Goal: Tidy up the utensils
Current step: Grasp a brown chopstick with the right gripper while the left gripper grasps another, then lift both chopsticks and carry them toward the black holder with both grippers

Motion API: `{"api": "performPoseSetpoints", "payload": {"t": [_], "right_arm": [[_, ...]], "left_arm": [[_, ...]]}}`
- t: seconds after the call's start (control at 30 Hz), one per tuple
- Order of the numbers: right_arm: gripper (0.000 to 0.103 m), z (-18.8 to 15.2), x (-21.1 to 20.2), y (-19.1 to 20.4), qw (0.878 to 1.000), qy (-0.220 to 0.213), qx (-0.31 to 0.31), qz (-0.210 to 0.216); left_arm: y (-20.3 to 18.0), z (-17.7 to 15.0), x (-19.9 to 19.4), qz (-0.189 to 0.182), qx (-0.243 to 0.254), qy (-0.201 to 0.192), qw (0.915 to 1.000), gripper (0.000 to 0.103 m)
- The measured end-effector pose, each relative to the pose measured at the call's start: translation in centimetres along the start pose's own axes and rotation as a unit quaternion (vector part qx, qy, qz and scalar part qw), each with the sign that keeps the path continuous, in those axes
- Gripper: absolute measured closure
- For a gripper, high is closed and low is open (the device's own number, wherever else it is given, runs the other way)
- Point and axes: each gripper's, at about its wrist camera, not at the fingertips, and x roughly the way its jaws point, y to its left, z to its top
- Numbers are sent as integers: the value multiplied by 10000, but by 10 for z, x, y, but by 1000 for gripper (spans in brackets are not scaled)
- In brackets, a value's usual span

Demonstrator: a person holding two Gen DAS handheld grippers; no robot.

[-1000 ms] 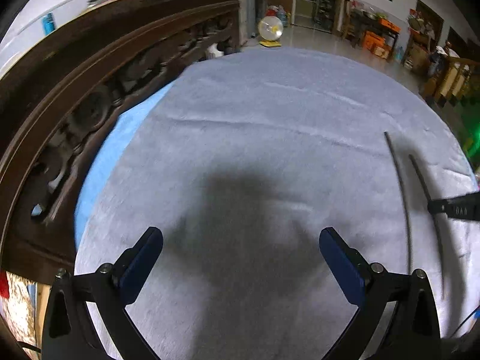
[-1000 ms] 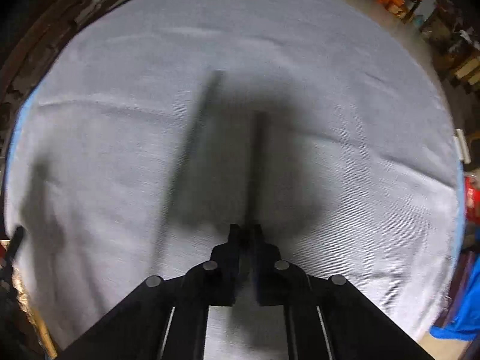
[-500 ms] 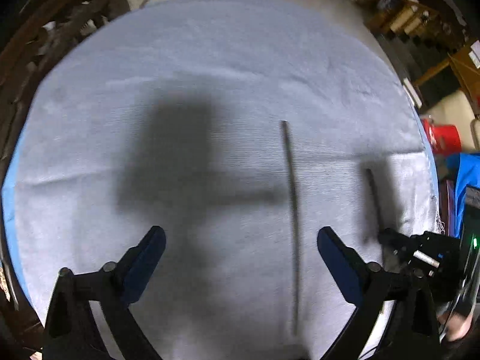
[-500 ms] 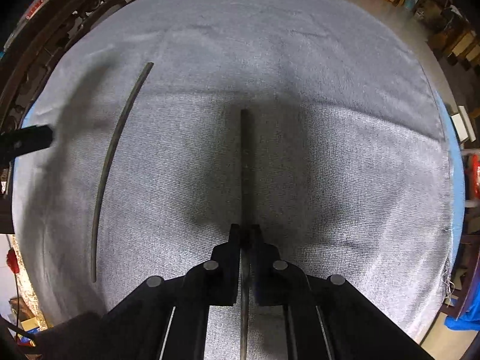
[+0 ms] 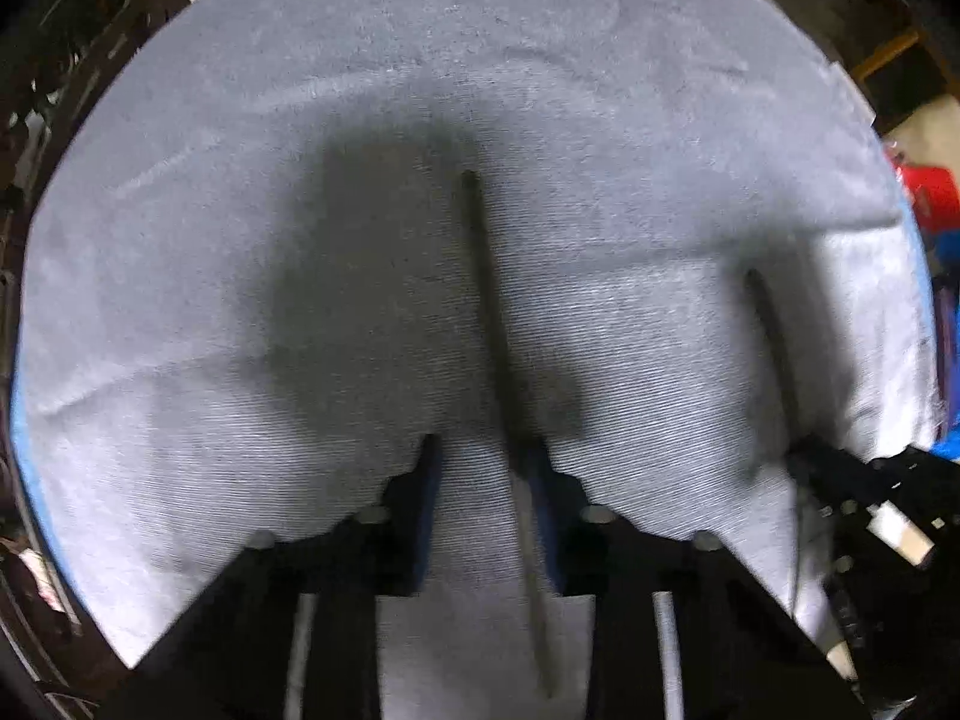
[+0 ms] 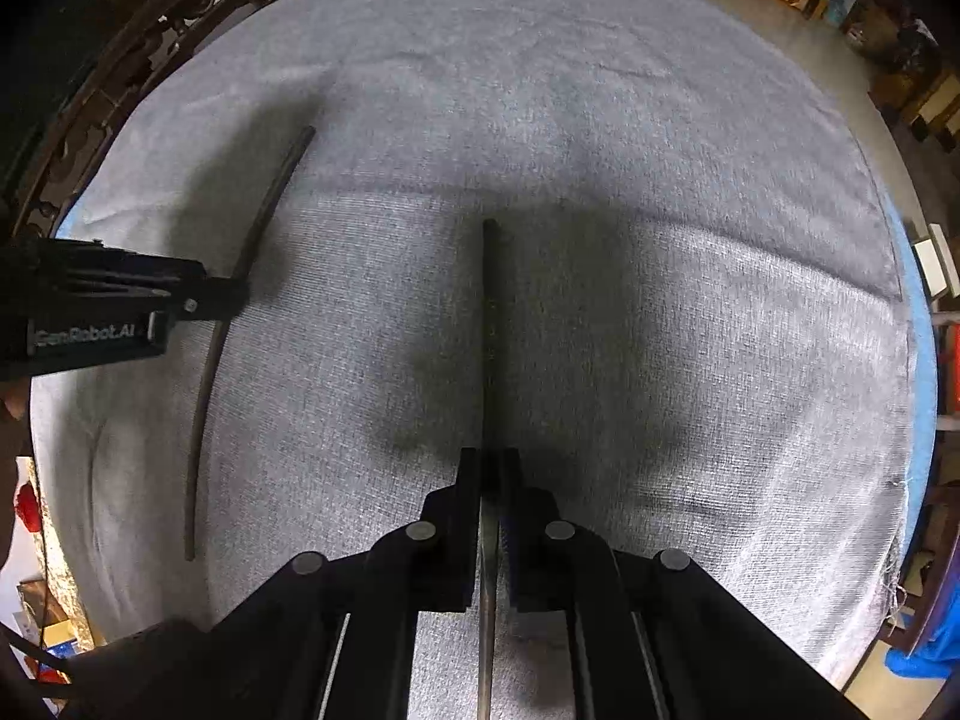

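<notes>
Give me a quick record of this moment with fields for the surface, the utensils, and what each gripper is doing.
surface: grey cloth over a round table
utensils: two dark chopsticks, side by side and apart
left chopstick: lying on the cloth, between the left gripper's fingers
right chopstick: pinched near its lower end
left gripper: jaws closing around the left chopstick; right pad at the stick, left pad still off it
right gripper: shut on the right chopstick
surroundings: dark carved wooden furniture beyond the table edge
</notes>
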Motion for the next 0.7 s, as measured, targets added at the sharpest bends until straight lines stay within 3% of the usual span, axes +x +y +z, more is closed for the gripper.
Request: {"api": "performPoseSetpoints", "payload": {"t": [0.07, 0.13, 0.33, 0.47, 0.7], "right_arm": [[95, 1, 1, 5, 10000, 19, -27, -24], [95, 2, 1, 7, 10000, 51, -42, -42], [95, 11, 5, 25, 9991, 325, -238, -162], [94, 20, 9, 28, 9970, 710, -280, -88], [93, 39, 13, 30, 9940, 1084, -120, -25]], "left_arm": [[3, -1, 0, 0, 128, 104, 9999, 97], [9, -2, 0, 7, 195, 280, 9994, 97], [32, -24, 2, 276, 541, 725, 9955, 98], [44, -36, 4, 190, 617, 935, 9935, 97], [55, -23, 6, 216, 516, 1029, 9931, 95]]}}
